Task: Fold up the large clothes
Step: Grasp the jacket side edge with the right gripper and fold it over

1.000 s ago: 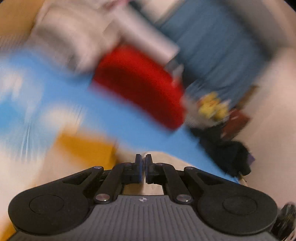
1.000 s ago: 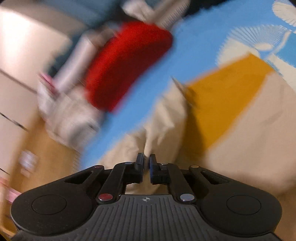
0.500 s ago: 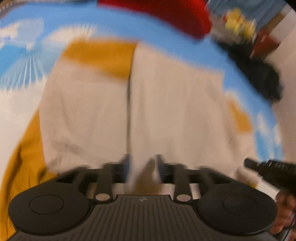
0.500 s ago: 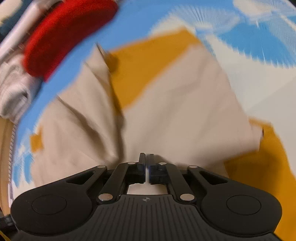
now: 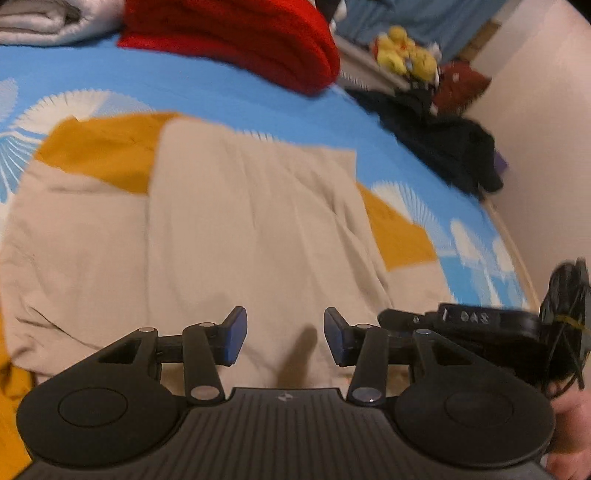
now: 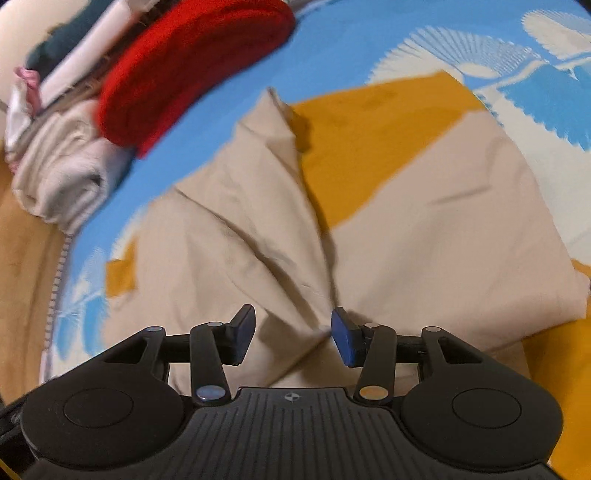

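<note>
A large beige garment [image 5: 236, 236] lies folded over on the blue patterned bed cover [image 5: 184, 92], with yellow-orange cloth [image 5: 103, 147] showing beside and under it. My left gripper [image 5: 284, 339] is open and empty just above the garment's near edge. My right gripper [image 6: 291, 338] is open and empty over a creased fold of the same beige garment [image 6: 424, 229]. The right gripper also shows at the right edge of the left wrist view [image 5: 480, 325].
A folded red knit [image 5: 236, 33] and a folded white-grey garment [image 6: 62, 173] sit at the far side of the bed. Dark clothes [image 5: 443, 144] and yellow soft toys [image 5: 402, 55] lie by the wall. The bed's edge [image 6: 55, 280] runs along the left.
Both grippers came down with the beige garment and then opened, letting go of it. The garment now lies folded on the bed.
</note>
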The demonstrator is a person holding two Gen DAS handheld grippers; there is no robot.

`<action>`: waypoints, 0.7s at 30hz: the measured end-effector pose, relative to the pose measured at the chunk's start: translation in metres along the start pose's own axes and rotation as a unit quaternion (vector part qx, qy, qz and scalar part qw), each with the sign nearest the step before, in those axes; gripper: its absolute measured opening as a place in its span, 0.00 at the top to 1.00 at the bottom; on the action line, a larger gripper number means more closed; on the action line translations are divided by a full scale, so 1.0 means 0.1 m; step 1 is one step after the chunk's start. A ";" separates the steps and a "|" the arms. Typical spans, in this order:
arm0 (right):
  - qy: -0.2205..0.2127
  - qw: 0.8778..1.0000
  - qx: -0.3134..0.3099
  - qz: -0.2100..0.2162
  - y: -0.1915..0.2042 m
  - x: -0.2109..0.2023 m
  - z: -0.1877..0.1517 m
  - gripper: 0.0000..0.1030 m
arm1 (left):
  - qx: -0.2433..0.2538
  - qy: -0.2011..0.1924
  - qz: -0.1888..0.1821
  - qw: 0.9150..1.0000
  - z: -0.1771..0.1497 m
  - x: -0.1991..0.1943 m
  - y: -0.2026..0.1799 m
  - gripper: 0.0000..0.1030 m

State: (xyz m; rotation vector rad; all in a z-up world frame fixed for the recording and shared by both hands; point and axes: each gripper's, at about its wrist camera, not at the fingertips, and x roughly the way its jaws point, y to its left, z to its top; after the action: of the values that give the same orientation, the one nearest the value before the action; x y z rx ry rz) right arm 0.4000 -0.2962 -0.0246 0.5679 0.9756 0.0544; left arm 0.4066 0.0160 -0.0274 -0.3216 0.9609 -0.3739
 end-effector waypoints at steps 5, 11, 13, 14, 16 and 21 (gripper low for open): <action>-0.006 0.999 0.031 -0.017 -0.08 0.04 -0.03 0.94 | 0.049 0.089 0.104 0.989 -0.17 0.38 -0.06 0.51; 0.008 0.995 0.089 -0.044 -0.18 0.10 -0.08 0.87 | 0.066 0.084 0.126 0.986 -0.13 0.33 -0.01 0.51; -0.007 0.995 0.085 -0.059 -0.13 0.01 -0.07 0.77 | 0.059 0.070 0.133 0.987 -0.05 0.27 0.03 0.51; -0.021 0.995 0.073 -0.068 -0.09 -0.03 -0.06 0.72 | 0.056 0.063 0.140 0.986 -0.03 0.24 0.07 0.51; -0.057 0.994 0.022 -0.094 0.04 -0.13 -0.07 0.72 | 0.051 0.051 0.159 0.985 0.01 0.20 0.11 0.51; -0.122 0.990 -0.029 -0.062 0.24 -0.33 -0.12 0.72 | 0.040 0.035 0.160 0.986 0.04 0.10 0.12 0.51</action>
State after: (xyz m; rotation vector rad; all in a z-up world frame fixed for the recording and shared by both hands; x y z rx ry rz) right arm 0.3768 -0.2800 0.0071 0.4466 0.7671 -0.0955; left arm 0.4169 0.0222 -0.0375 -0.0776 1.0438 -0.1308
